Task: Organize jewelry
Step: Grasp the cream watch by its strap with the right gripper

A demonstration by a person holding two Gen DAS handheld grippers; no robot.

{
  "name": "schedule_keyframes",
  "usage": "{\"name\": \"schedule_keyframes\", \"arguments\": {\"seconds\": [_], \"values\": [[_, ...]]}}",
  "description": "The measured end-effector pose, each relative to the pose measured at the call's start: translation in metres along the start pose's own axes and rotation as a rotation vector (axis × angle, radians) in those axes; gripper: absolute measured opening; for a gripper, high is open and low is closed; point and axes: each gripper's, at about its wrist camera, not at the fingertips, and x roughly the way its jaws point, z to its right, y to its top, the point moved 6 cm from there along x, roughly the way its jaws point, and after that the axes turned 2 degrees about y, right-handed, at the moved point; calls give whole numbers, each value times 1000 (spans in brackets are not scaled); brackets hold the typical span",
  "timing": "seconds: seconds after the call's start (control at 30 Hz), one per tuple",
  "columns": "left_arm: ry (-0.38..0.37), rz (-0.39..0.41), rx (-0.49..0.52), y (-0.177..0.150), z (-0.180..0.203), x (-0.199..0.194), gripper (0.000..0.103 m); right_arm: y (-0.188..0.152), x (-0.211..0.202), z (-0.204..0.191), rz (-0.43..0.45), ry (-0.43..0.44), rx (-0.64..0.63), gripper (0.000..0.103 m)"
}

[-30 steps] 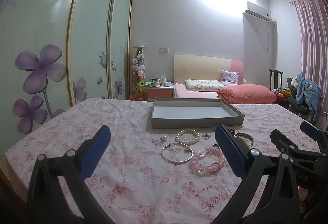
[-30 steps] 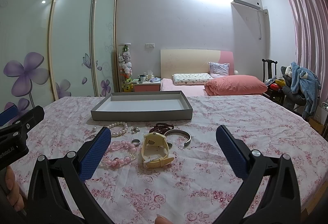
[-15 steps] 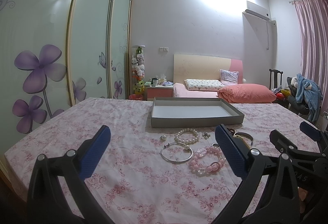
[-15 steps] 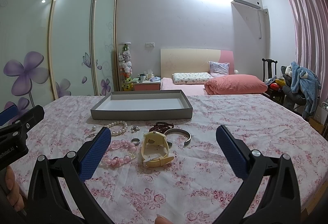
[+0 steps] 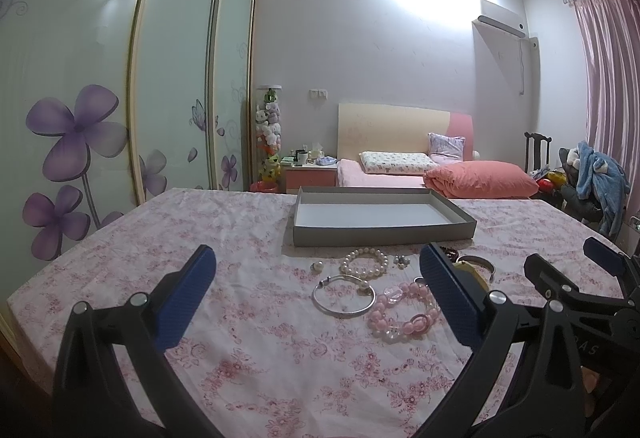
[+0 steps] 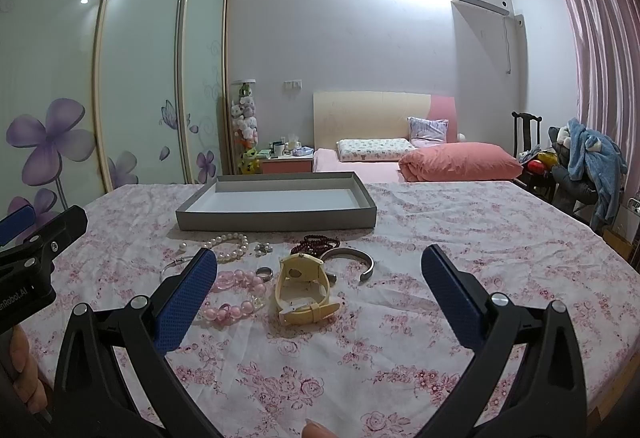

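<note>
Jewelry lies on a pink floral tablecloth (image 6: 480,258) in front of an empty grey tray (image 6: 276,220) (image 5: 380,232). I see a pearl bracelet (image 5: 365,265) (image 6: 230,248), a silver bangle (image 5: 344,298), a pink bead bracelet (image 5: 404,312) (image 6: 236,294), a cream watch (image 6: 304,288), a grey cuff (image 6: 352,258), dark red beads (image 6: 316,242), a ring (image 6: 265,272) and a small earring cluster (image 6: 264,248). My left gripper (image 5: 316,298) is open, above the cloth before the bangle. My right gripper (image 6: 318,298) is open, around the watch's position but nearer the camera.
A wardrobe with sliding flower-printed doors (image 5: 120,117) stands on the left. A bed with a pink duvet (image 6: 460,161) is behind the table. A chair piled with clothes (image 6: 588,161) stands at the right. The left gripper's body shows at the left edge (image 6: 36,250).
Both views have barely shifted; the jewelry sits slightly lower and closer in the left wrist view. Both grippers stay open and nothing was picked up.
</note>
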Motion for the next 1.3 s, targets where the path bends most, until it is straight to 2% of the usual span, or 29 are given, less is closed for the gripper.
{"name": "schedule_keyframes", "arguments": {"seconds": [0.1, 0.27, 0.4, 0.5, 0.6, 0.77, 0.93, 1.2, 1.3], "values": [[2, -5, -1, -7, 3, -5, 99, -6, 2, 1, -13, 2, 1, 101], [11, -50, 4, -12, 5, 16, 99, -8, 15, -1, -79, 38, -12, 101], [3, -106, 0, -12, -1, 32, 99, -10, 38, 5, -188, 63, 20, 101], [-14, -146, 8, -12, -2, 44, 99, -15, 56, 8, -288, 85, 59, 92], [-34, -204, 23, -14, -1, 58, 99, -23, 74, 3, -384, 104, 72, 90], [-47, -315, 12, -21, -5, 84, 99, -31, 100, -6, -465, 86, 45, 87], [-44, -366, 16, -29, -8, 101, 99, -39, 122, -2, -540, 51, 38, 70], [-71, -439, 79, -40, 5, 122, 99, -50, 132, 4, -601, 37, 57, 67], [-83, -479, 95, -44, 12, 134, 99, -48, 133, 1, -599, 48, 39, 46]]}}
